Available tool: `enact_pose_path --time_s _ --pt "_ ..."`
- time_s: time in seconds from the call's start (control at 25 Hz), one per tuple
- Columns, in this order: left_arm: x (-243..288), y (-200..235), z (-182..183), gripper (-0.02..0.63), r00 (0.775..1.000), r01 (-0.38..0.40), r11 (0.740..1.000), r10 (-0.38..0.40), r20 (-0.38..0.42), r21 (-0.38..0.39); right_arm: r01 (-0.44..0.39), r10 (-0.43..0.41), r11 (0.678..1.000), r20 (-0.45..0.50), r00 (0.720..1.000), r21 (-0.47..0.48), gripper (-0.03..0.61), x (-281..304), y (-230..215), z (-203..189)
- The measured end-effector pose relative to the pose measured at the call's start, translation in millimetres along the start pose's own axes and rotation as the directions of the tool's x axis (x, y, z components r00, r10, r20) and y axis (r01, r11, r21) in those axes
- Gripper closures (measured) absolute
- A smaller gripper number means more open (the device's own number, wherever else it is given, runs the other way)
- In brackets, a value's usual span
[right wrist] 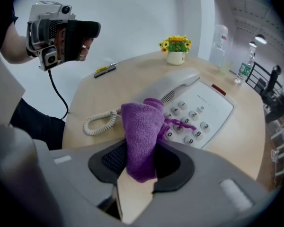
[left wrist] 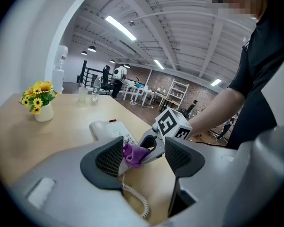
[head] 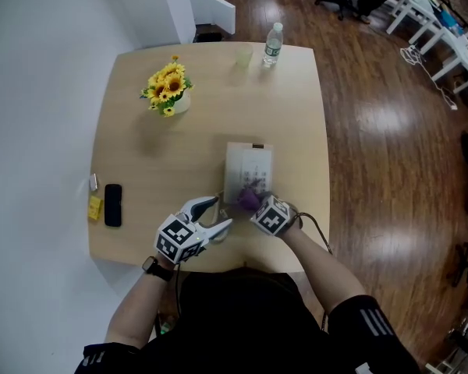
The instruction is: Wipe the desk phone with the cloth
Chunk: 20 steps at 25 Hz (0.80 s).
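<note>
A white desk phone (head: 248, 170) lies near the table's front edge, its handset (right wrist: 173, 86) on the cradle along its left side and its keypad (right wrist: 194, 119) facing up. My right gripper (head: 259, 206) is shut on a purple cloth (right wrist: 142, 136), which rests on the near end of the keypad (head: 251, 199). My left gripper (head: 215, 213) hovers open and holds nothing, just left of the phone's near corner. From the left gripper view, the cloth (left wrist: 134, 154) and the right gripper (left wrist: 154, 145) show between the left jaws, beyond them. The phone's coiled cord (right wrist: 100, 119) trails off its near end.
A vase of sunflowers (head: 168, 89) stands at the back left of the wooden table (head: 210, 131). A water bottle (head: 272, 45) and a clear cup (head: 242, 56) sit at the far edge. A black mobile phone (head: 113, 204) and a yellow item (head: 95, 207) lie at the left edge.
</note>
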State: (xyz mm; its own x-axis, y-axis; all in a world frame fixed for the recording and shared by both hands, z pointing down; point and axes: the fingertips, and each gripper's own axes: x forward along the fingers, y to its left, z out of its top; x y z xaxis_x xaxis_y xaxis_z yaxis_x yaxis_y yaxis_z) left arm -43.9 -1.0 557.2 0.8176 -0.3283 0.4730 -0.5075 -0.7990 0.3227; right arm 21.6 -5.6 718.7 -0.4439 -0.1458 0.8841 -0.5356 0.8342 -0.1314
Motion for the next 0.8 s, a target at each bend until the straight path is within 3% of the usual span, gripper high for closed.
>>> enact_pose_path --time_s 0.36,0.6,0.8 --pt "4.7 -7.6 1.8 0.345 1.000 0.000 1.000 0.000 0.002 0.013 0.048 -0.049 0.991 0.000 0.999 0.128 0.430 -21.7 -25.7 -42.0" --pt "6.0 -13.0 0.6 0.345 1.000 -0.004 1.000 0.004 0.002 0.020 0.086 -0.091 0.967 0.009 0.996 0.239 0.428 -40.6 -37.6 -67.8" --pt "3.2 -17.2 1.7 0.345 1.000 -0.012 1.000 0.011 0.003 0.029 0.054 -0.095 0.940 0.106 0.990 0.336 0.428 -73.1 -33.6 -80.2"
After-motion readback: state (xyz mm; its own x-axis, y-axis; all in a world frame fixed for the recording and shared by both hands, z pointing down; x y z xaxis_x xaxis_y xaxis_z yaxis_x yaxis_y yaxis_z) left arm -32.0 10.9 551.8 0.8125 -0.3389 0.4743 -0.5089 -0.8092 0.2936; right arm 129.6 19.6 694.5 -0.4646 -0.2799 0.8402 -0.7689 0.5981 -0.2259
